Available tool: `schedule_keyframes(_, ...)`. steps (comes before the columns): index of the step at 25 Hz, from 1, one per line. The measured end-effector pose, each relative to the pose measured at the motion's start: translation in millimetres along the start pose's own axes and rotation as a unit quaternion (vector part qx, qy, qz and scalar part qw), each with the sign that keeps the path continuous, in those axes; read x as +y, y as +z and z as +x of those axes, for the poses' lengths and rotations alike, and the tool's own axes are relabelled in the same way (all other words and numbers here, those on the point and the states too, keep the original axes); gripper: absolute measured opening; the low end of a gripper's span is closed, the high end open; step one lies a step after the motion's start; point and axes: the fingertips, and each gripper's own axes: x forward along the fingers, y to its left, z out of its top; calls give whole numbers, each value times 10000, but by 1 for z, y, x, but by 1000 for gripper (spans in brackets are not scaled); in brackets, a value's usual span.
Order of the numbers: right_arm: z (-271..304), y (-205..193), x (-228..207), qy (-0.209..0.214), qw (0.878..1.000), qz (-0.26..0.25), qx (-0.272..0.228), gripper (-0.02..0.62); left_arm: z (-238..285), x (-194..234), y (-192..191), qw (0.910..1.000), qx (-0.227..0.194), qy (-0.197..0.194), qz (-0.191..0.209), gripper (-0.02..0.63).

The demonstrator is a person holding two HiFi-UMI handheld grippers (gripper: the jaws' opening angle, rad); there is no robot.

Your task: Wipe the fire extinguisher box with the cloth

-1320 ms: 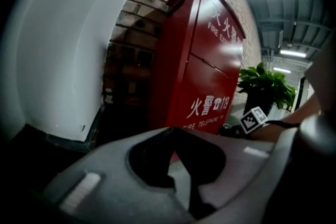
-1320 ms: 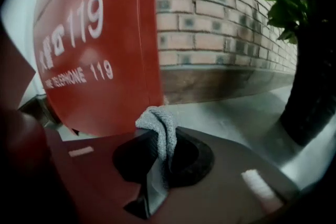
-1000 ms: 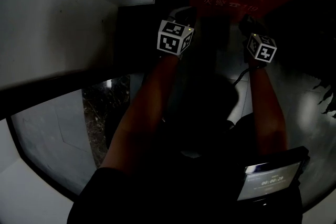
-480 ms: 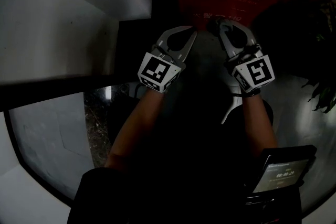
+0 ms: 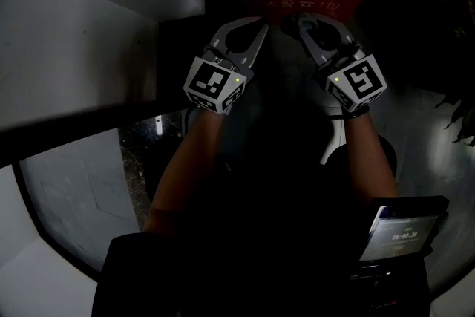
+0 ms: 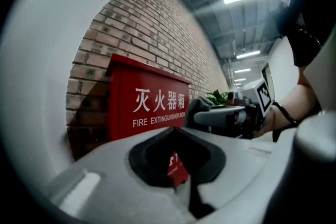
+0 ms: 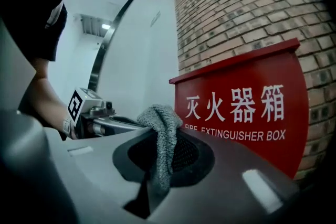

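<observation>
Pinching the cloth [image 7: 162,140] thinly, right gripper [image 7: 153,190] might drop it wiping the box [image 7: 247,113]; left gripper [image 6: 185,189] clenched, empty.

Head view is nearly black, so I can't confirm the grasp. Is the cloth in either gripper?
Observer: Yes. The right gripper view shows a grey knitted cloth clamped in the right gripper's jaws, bunched up past their tips.
Operator: Left one?
Observer: The left gripper has its jaws together with nothing between them.
Operator: Box open?
Observer: No open door shows. The fire extinguisher box presents its red lettered front and stands against a brick wall.
</observation>
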Motion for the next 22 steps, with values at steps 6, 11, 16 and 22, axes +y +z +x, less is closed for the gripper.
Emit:
schedule_keyframes(6,5,-11,-3,23,10000,46,-35,37,7,2,15,9994,-339,-72,-82,-5)
schedule_keyframes(11,13,-1,-3,56,9997,112,-206,37,13,11,16,9990,-388,-8,-224,-2)
schedule_keyframes(16,8,-4,-11,-22,9995,147,-270,37,12,12,17,9989,-433,-60,-165,0)
schedule_keyframes(22,2,3,-22,-174,9992,130,-339,35,18,7,18,9991,-395,-88,-121,0)
